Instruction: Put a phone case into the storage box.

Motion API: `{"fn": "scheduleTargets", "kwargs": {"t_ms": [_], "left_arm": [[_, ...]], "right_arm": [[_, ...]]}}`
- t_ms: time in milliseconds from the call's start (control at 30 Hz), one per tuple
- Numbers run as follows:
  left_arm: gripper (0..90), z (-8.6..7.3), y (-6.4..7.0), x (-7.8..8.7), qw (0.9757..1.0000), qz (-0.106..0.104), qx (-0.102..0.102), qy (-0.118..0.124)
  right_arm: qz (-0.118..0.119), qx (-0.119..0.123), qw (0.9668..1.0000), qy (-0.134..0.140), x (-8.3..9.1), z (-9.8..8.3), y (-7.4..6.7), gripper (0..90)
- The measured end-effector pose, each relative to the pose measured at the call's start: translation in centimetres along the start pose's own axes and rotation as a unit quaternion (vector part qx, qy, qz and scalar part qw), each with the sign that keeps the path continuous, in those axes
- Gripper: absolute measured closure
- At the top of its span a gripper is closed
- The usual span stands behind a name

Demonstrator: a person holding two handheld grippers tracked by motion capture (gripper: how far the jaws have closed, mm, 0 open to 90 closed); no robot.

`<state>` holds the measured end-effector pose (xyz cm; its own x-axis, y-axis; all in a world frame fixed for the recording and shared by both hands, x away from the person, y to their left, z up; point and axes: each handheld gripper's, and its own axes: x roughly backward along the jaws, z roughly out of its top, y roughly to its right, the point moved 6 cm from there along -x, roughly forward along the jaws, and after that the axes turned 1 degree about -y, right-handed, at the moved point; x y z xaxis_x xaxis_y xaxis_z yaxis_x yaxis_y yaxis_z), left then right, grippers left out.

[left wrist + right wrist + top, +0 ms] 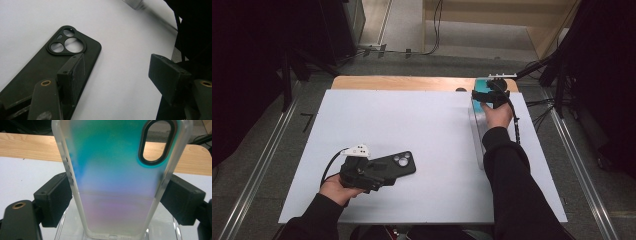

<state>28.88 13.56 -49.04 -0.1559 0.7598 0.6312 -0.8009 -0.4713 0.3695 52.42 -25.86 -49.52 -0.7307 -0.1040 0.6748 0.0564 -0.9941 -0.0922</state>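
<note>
Right gripper view alone: iridescent phone case (112, 182) between right tongs (117, 200).

high view above the table (422, 150), gripper views close along their jaws

Both forearms wear black long sleeves, and each hand carries a black gripper, the left gripper (379, 176) topped by a white three-cornered plate and trailing a black cable, with block-shaped fingers (73, 75) and brass-ringed screw holes.

Left tongs (384, 176) rest on black phone case (399, 164); right tongs (482, 95) hold iridescent case (481, 86).
</note>
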Motion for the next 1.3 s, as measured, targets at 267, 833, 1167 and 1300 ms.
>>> {"fn": "scheduleTargets", "kwargs": {"t_ms": [267,833,1167,1300], "left_arm": [[29.7,0.0,0.0,0.0,1.0000,0.000,0.000,0.002],[29.7,0.1,-0.3,0.3,1.0000,0.005,0.006,0.004],[29.7,0.3,-0.6,0.4,0.9999,0.010,0.007,0.007],[29.7,0.4,-0.7,0.3,0.9999,0.011,0.008,0.007]], "right_arm": [[-0.005,0.002,1.0000,0.002,0.0,0.0,0.0,10.9],[0.018,-0.011,0.9997,0.007,1.9,0.1,-0.2,9.3],[0.031,-0.016,0.9994,0.007,3.5,-0.6,0.0,9.2],[0.038,-0.014,0.9991,0.010,4.2,-1.0,0.2,9.2]]}}
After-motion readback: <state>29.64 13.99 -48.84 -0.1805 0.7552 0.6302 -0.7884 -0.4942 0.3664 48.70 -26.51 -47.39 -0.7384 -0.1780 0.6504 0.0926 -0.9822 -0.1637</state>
